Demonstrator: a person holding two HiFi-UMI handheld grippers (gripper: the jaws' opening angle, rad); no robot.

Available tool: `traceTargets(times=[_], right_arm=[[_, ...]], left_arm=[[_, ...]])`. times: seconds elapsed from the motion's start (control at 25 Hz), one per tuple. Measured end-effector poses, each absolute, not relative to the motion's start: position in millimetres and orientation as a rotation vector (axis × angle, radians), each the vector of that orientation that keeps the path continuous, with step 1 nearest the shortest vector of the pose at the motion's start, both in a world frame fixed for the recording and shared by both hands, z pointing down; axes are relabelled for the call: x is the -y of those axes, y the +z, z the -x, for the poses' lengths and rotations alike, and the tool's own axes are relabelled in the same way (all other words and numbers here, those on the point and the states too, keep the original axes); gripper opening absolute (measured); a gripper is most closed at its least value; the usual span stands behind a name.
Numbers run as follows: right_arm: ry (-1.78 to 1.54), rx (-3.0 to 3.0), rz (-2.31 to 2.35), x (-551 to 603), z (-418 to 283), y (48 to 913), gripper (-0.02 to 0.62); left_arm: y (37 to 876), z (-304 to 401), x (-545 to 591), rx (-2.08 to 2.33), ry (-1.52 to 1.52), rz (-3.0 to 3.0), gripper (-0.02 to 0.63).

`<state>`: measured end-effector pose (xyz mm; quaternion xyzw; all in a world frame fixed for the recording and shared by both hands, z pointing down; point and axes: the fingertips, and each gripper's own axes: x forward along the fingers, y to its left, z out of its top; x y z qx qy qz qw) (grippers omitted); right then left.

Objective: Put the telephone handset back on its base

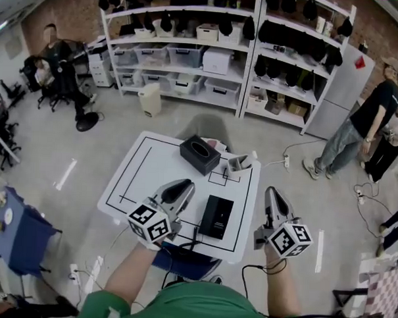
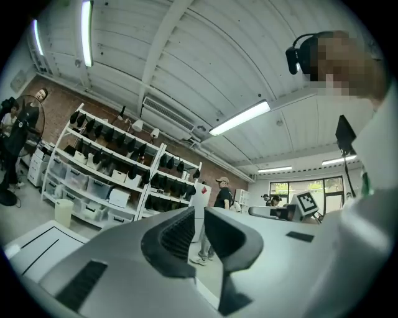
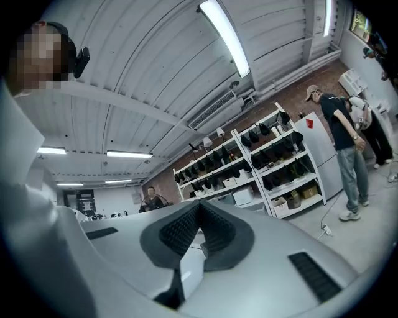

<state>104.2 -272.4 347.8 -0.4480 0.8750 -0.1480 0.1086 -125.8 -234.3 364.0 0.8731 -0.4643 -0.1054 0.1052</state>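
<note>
One black rectangular telephone [image 1: 216,216] lies flat on the table between the two grippers, its long axis pointing away from the person. The left gripper [image 1: 183,186] has its jaws narrowly apart and empty, while the right gripper [image 1: 274,192] is closed on nothing.

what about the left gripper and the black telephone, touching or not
Apart. The head view shows a strip of bare white table between the left gripper and the telephone; its jaws hold nothing.

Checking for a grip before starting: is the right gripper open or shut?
Shut: the right gripper has its pads meeting at the tips, nothing between them.
</note>
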Motion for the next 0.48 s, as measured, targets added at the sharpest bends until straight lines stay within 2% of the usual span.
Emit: traceTargets(times=[0.2,0.48], right_arm=[[-0.361,-2.583,1.274,268,-99,326,0.023],[-0.287,-2.608,1.236,263,-92,310,0.023]], left_arm=[[346,131,225,1.421,-0.344,-2.59,0.035],[328,131,221,1.526,-0.351,-2.628,0.035]])
